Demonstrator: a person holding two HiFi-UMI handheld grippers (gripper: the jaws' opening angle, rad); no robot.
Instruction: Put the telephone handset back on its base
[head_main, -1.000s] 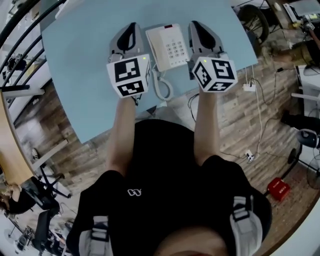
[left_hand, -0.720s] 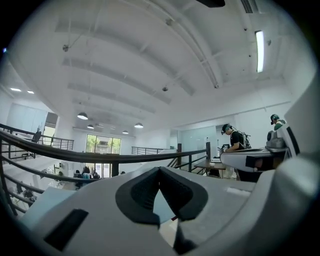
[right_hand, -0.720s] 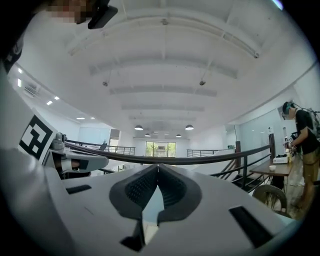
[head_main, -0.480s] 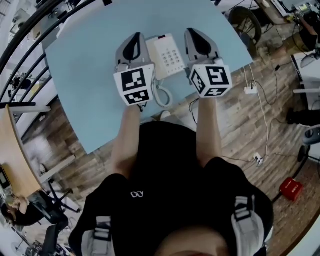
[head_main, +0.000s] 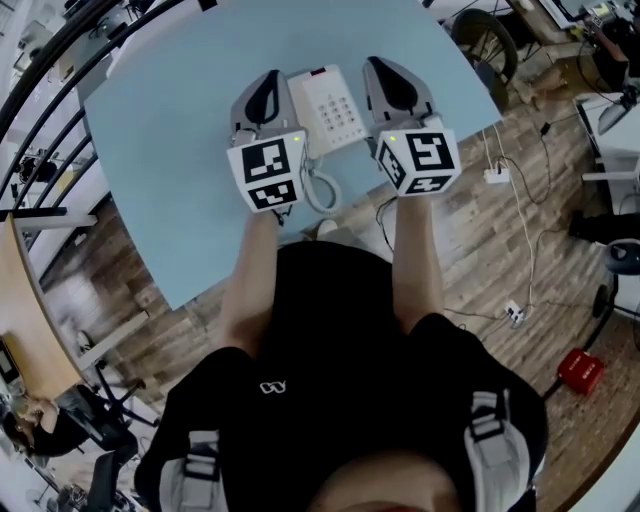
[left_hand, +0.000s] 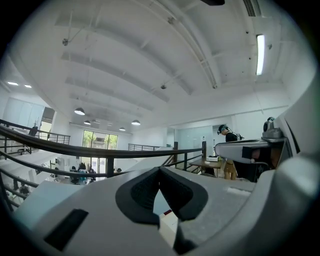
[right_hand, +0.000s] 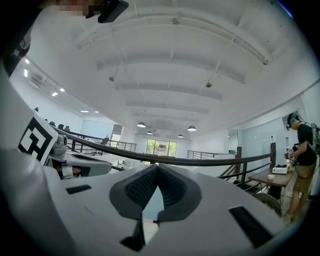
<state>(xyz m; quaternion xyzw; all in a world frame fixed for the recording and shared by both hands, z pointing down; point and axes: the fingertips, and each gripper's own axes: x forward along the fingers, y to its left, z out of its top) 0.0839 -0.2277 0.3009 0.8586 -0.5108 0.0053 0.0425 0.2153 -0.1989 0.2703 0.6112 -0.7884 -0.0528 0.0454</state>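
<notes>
Because the left gripper (head_main: 268, 82) and right gripper (head_main: 383, 72), both pressed together and empty, flank the telephone (head_main: 335, 108) at upper centre, a careless move could snag its coiled cord (head_main: 322, 190).

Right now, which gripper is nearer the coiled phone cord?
Left. The left gripper sits right beside the coiled cord, on the telephone's left; the right gripper is across the telephone, on its other side.

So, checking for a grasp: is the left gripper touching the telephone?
Cannot tell. Head view: left gripper overlaps the telephone at its left edge, height above it unclear; its own view shows shut, empty jaws.
</notes>
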